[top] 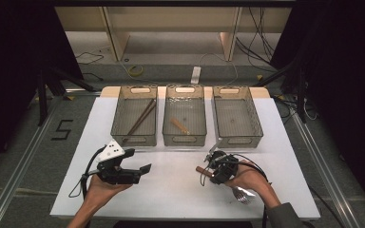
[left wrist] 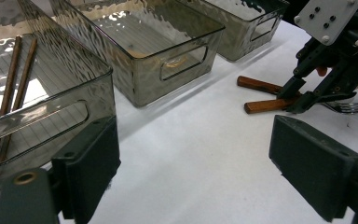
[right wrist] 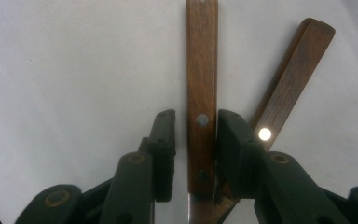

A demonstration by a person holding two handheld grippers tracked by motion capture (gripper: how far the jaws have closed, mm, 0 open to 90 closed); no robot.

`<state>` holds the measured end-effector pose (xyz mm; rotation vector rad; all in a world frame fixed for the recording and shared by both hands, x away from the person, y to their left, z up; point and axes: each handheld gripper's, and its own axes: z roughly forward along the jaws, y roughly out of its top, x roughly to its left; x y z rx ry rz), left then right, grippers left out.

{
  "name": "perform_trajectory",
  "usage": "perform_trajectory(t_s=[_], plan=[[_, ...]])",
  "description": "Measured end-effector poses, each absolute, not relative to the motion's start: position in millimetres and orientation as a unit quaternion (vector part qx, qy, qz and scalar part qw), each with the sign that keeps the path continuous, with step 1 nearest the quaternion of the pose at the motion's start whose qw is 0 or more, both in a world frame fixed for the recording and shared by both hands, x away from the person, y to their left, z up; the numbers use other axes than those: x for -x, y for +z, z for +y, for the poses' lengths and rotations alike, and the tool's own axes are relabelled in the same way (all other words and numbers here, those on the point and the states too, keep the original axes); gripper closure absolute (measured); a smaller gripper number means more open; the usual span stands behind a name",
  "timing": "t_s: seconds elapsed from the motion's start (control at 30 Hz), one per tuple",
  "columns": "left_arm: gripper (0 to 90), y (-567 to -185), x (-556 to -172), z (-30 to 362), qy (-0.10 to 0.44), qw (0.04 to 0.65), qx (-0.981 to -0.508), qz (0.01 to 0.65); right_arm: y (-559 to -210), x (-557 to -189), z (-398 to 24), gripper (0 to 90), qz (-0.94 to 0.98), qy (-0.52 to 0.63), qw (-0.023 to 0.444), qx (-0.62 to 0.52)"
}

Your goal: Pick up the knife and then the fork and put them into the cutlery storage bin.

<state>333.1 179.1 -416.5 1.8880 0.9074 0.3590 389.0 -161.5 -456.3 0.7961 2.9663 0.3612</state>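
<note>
My right gripper (right wrist: 195, 140) has its jaws drawn in around a wooden handle (right wrist: 201, 84); one pad touches its side, the other stands a hair off. A second wooden handle (right wrist: 293, 79) lies just beside, angled away under the outer jaw. My left gripper (left wrist: 193, 154) hangs wide open with nothing between its jaws. Beyond it stand three grey bins (top: 184, 138); the nearest holds chopsticks (left wrist: 14, 88).
</note>
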Motion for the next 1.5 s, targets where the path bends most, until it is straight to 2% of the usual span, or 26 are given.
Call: perform_trajectory(t_s=[0.57,0.93,1.5], plan=[[15.4,-417,-333,179,0.147,0.483,-0.778,0.372,-456,-391,-158,75.6,0.961,0.102,0.028,-0.254],[15.4,-417,-334,179,0.147,0.483,-0.778,0.373,-456,-389,-155,76.7,0.966,0.098,0.041,-0.236],[15.4,-417,-334,180,0.145,0.485,-0.775,0.378,-441,-392,-173,77.2,0.950,0.161,0.027,-0.266]])
